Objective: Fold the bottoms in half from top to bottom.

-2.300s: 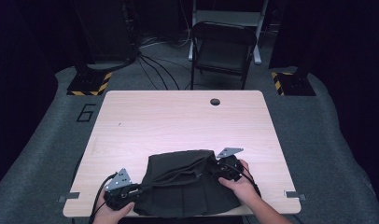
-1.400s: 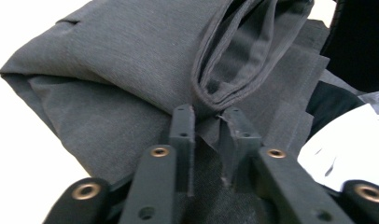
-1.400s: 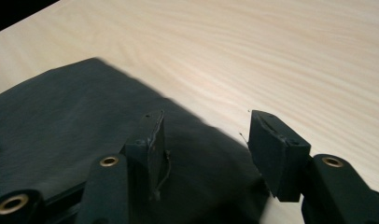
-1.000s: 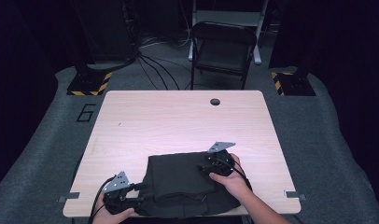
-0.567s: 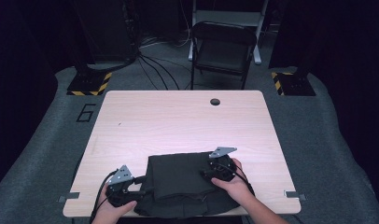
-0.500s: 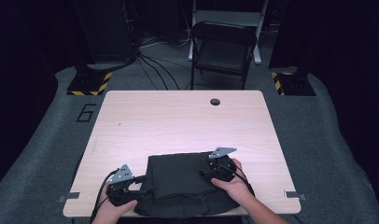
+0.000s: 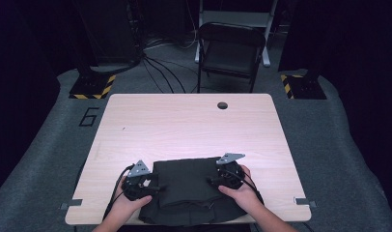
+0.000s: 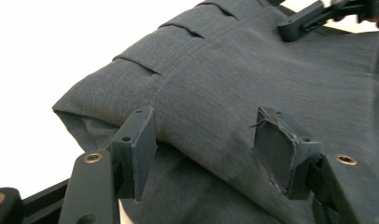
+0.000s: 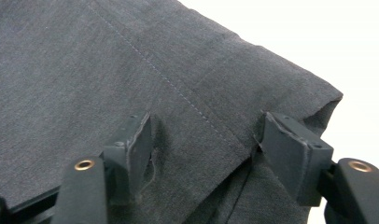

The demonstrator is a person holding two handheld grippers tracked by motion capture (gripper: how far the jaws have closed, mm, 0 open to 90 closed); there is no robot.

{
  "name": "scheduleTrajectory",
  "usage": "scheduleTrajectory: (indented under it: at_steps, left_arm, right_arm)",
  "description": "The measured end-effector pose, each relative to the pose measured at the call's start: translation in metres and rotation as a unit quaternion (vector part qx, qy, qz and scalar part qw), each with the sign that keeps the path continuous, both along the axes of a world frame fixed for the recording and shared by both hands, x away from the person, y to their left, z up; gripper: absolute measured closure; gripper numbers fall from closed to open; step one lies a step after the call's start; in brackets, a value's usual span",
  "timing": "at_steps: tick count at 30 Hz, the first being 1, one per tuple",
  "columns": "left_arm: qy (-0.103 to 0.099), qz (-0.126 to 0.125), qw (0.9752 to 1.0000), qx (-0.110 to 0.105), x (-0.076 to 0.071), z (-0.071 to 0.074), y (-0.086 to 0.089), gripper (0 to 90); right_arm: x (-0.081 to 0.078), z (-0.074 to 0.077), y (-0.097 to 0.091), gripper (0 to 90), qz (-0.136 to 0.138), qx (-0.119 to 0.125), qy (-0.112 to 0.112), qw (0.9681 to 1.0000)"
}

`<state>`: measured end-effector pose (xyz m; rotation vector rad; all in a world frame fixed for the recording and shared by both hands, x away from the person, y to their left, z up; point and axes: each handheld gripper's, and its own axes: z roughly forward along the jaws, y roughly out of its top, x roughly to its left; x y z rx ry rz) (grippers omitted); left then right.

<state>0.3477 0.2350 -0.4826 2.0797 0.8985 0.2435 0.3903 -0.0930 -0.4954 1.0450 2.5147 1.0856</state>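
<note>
Cloth flatter now, both grippers agape.

1. The left gripper is black, with a grey three-cornered plate on top and a black cable going from it to the table edge.
2. The right gripper is black too, with the same grey plate.
3. Each jaw arm has one brass-coloured rivet and a flat dark pad with small screw holes.
4. One left pad has torn edges.
5. Both forearms are bare.
</note>
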Motion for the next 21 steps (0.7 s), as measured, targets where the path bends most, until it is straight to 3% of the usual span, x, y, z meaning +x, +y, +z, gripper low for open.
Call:
scheduleTrajectory:
  at_steps: [10, 15, 21]
  left_arm:
    - [0.012, 0.016, 0.9998, 0.007, 0.011, -0.016, -0.002, 28.4]
    - [0.018, 0.011, 0.9996, 0.018, 0.014, -0.023, -0.002, 26.2]
    - [0.02, 0.01, 0.9993, 0.029, 0.021, -0.027, -0.004, 25.5]
  right_arm:
    - [0.001, -0.005, -0.003, 23.9, -0.019, 0.01, 0.006, 0.9998]
    - [0.003, -0.01, -0.005, 20.6, -0.035, 0.02, 0.031, 0.9987]
    - [0.011, -0.013, -0.005, 18.9, -0.028, 0.031, 0.063, 0.9972]
